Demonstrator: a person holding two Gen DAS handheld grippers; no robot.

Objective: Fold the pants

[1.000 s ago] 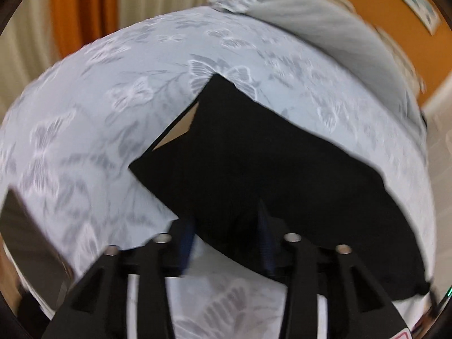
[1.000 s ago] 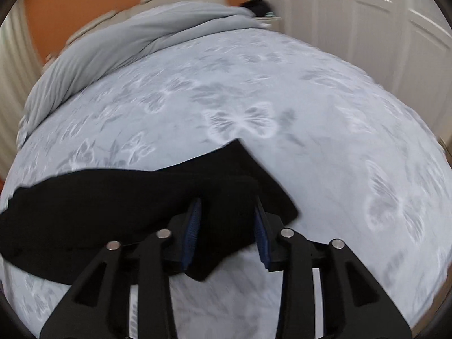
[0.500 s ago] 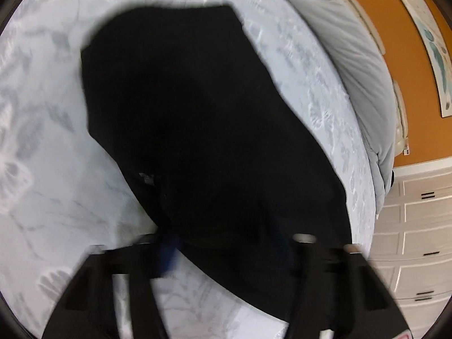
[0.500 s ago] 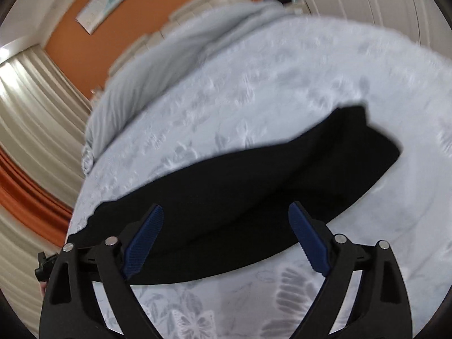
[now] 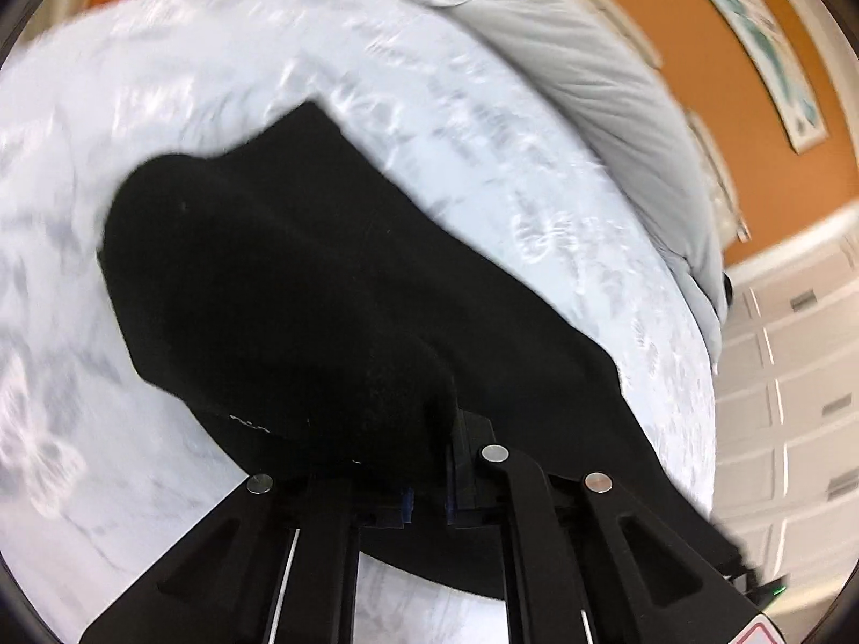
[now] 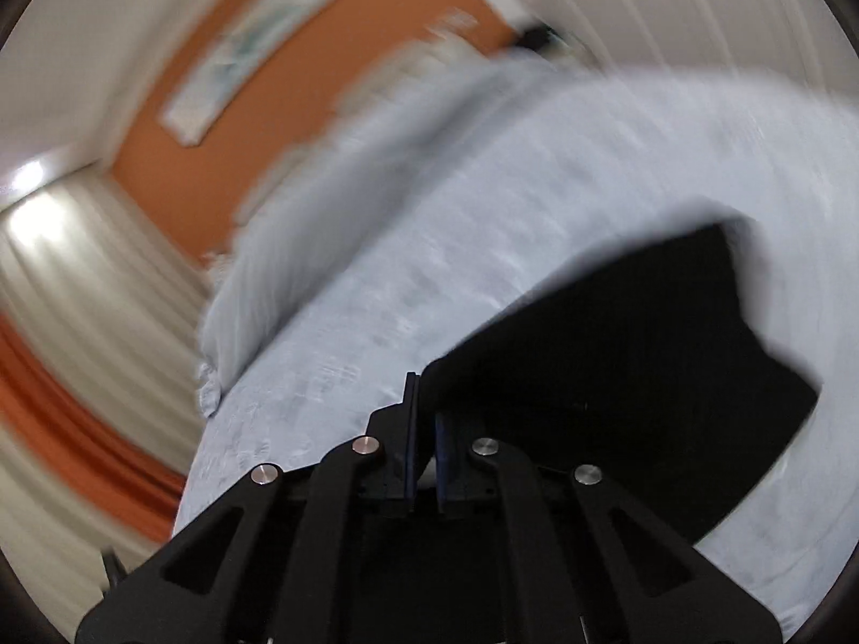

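Observation:
The black pants [image 5: 300,290] lie on a pale blue bedspread with a butterfly print [image 5: 134,107]. In the left wrist view my left gripper [image 5: 429,461] is shut on a raised fold of the pants, which drapes over its fingers. In the right wrist view my right gripper [image 6: 424,429] is shut on an edge of the pants [image 6: 617,375], which spread away to the right. The right wrist view is blurred by motion.
A grey duvet [image 5: 606,70] is bunched at the head of the bed. An orange wall with a framed picture [image 5: 773,53] stands behind it. White drawers [image 5: 794,408] are at the right, curtains [image 6: 64,311] at the left.
My right gripper was wide open half a second ago and has shut on the pants' edge. My left gripper has closed tighter on the cloth and lifted a fold. Both cameras swung.

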